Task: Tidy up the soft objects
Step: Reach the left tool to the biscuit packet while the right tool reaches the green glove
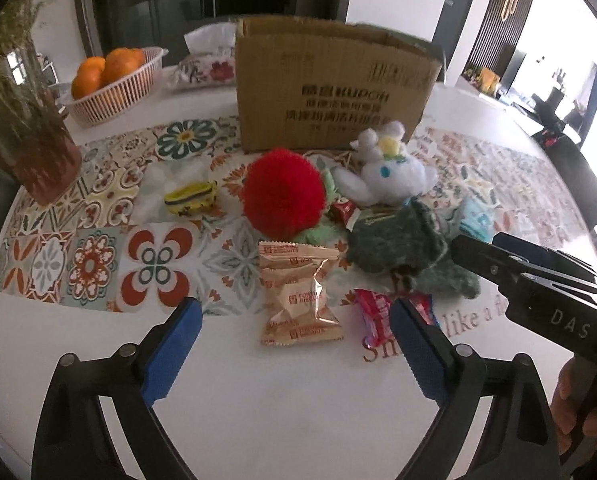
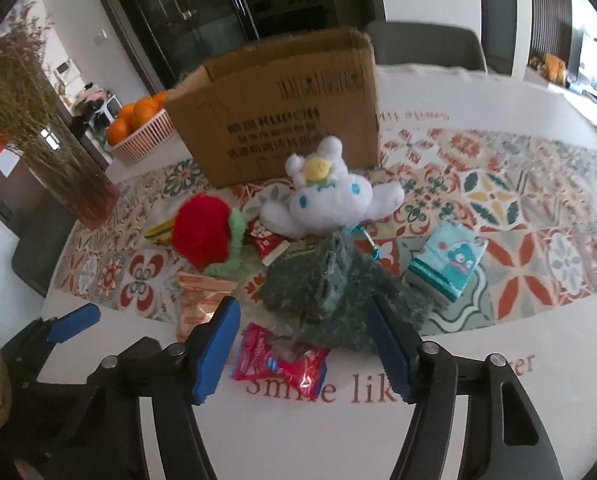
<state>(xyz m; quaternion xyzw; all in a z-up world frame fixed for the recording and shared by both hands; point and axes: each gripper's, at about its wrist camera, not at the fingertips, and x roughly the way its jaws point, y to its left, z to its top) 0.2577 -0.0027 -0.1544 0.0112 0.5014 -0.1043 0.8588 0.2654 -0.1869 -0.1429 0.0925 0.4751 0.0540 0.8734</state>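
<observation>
A cardboard box stands open at the back of the table. In front of it lie a red fluffy ball with a green stem, a white plush toy and a dark green knitted plush. My left gripper is open and empty, just short of an orange snack packet. My right gripper is open and empty, its fingers either side of the green plush's near edge; it also shows in the left wrist view.
A red candy wrapper lies near both grippers. A teal pouch, a small yellow case and a small red packet lie around. A basket of oranges, a tissue box and a vase stand at the left.
</observation>
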